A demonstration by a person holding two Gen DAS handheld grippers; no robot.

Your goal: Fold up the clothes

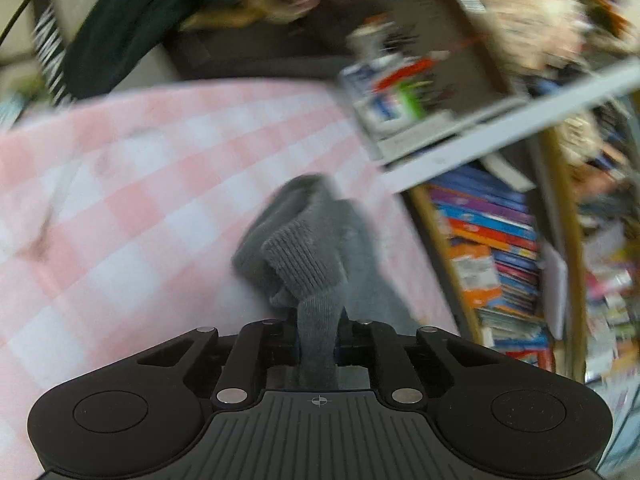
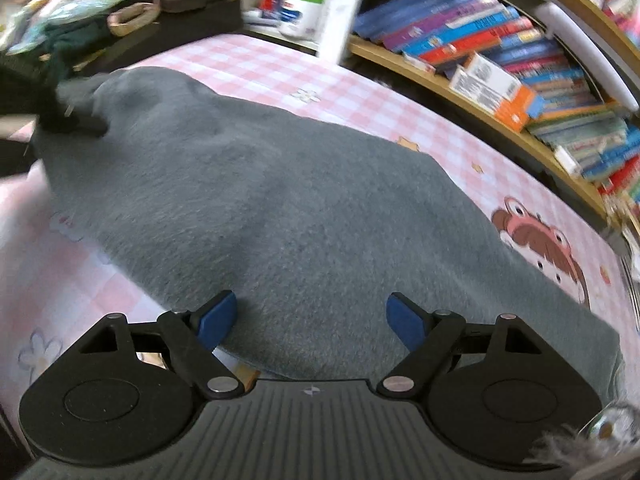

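A grey knit sweater [image 2: 280,200] lies spread on a pink checked sheet [image 2: 260,56]. My left gripper [image 1: 318,340] is shut on the sweater's ribbed cuff [image 1: 308,260] and holds the sleeve bunched above the sheet [image 1: 140,200]. That gripper also shows as a dark shape at the sweater's far left end in the right wrist view [image 2: 68,116]. My right gripper [image 2: 310,320] is open, with blue pads [image 2: 218,320], just over the sweater's near edge and holding nothing.
A wooden bookshelf [image 2: 500,52] packed with books runs along the right of the bed. A white post [image 2: 340,8], jars and clutter stand at the far edge. A dark green garment [image 1: 140,20] lies beyond the sheet at the far left.
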